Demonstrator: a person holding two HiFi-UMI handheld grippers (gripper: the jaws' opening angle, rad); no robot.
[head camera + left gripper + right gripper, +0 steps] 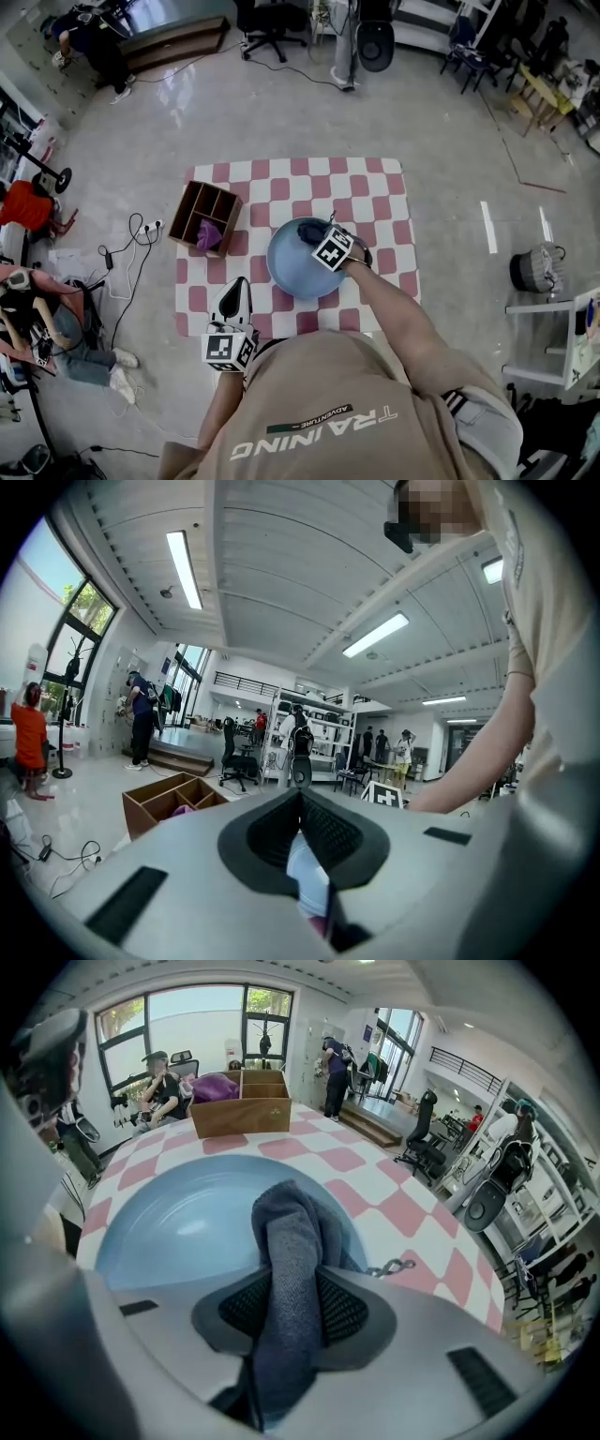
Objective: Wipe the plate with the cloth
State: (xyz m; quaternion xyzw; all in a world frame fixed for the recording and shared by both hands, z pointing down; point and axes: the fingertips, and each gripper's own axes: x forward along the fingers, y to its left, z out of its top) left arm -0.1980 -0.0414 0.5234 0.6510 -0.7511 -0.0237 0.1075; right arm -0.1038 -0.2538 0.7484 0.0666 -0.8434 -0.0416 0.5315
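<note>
In the head view the person's right forearm reaches from the lower middle of the frame up to the centre, bare below a beige sleeve. The right gripper (322, 239) points steeply down into the round pale-blue plate (286, 272). The left forearm is tucked in at lower left. It holds the left gripper (237, 285) low over the pink-and-white checked tablecloth (375, 187), roughly level, with its tips toward the top of the frame, below and left of the plate.

The dark grey towelling cloth (286, 1232) is bunched into a thick strip. In the right gripper view its long axis runs along the jaws, from the bottom of the frame up past the tips. Its free end folds down onto the plate's inner surface, right of the plate's middle.

The right jaws clamp the cloth between their ribbed pads, about half closed around its bulk. The left jaws meet at their tips and hold nothing.

A brown wooden compartment box (233, 225) sits on the tablecloth to the plate's left, apart from it.
</note>
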